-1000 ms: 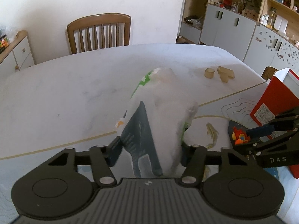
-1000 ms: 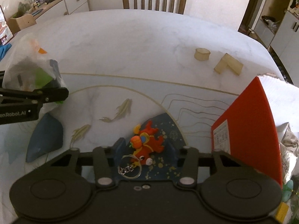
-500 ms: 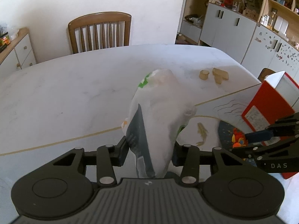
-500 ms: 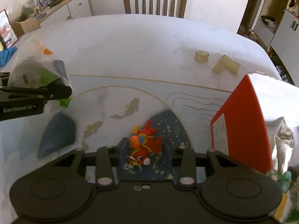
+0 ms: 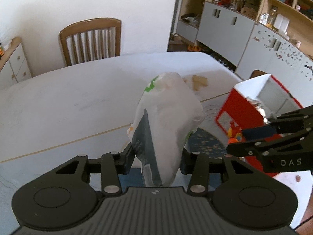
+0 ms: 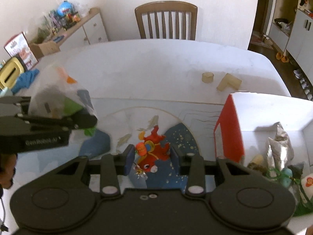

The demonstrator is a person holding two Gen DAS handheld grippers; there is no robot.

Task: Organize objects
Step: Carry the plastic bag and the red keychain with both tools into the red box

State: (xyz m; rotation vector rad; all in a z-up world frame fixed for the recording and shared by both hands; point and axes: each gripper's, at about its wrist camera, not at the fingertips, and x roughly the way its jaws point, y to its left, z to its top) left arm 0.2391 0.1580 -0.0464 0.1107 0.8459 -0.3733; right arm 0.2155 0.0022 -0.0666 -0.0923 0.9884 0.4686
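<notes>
My left gripper is shut on a white plastic snack bag with dark, green and orange print, held above the table. It also shows in the right wrist view at the left. My right gripper is shut on a red and orange toy keychain, lifted over the dark blue part of the mat; in the left wrist view it is at the right. A red box with a white inside stands open at the right and holds several packets.
Two tan wooden blocks and a small tan ring lie on the white table behind the box. A wooden chair stands at the far side. A sideboard with clutter is at the far left.
Both grippers have lifted and moved toward the red box, each still holding its object. The toy keychain has come up off the mat.
</notes>
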